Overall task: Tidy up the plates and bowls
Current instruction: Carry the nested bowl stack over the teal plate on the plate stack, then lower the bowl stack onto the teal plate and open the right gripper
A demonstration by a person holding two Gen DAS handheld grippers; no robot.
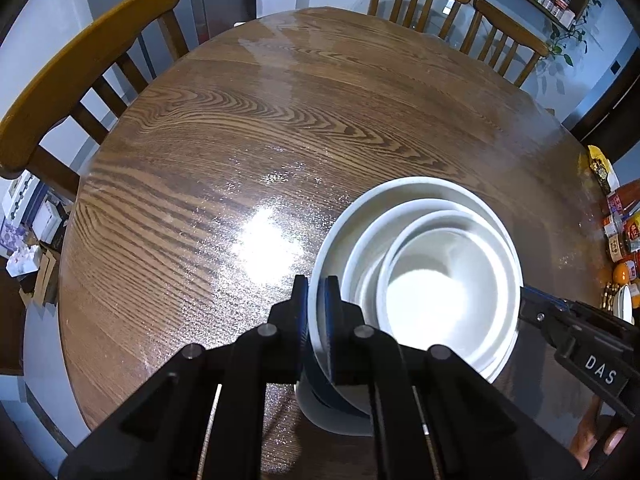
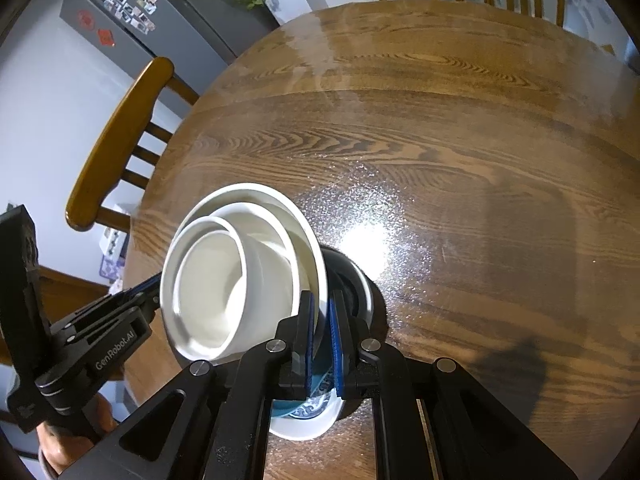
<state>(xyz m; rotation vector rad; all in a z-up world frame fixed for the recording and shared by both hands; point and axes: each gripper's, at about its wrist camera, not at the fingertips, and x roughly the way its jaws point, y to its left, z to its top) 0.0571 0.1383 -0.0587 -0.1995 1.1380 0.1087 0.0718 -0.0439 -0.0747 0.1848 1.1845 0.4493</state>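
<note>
A stack of nested white bowls [image 1: 436, 280] is held tilted above a pile of plates [image 1: 332, 416] near the front of the round wooden table [image 1: 248, 128]. My left gripper [image 1: 318, 300] is shut on the left rim of the largest bowl. My right gripper [image 2: 320, 312] is shut on the right rim of the same bowl [image 2: 280, 208]; it also shows at the right of the left wrist view [image 1: 568, 320]. Beneath, a white plate with a blue pattern [image 2: 312, 412] and a dark dish [image 2: 352, 280] show in the right wrist view.
Wooden chairs [image 1: 76, 80] ring the table. Jars and packets [image 1: 620, 232] crowd the table's right edge. A grey fridge [image 2: 140, 12] stands beyond the far left.
</note>
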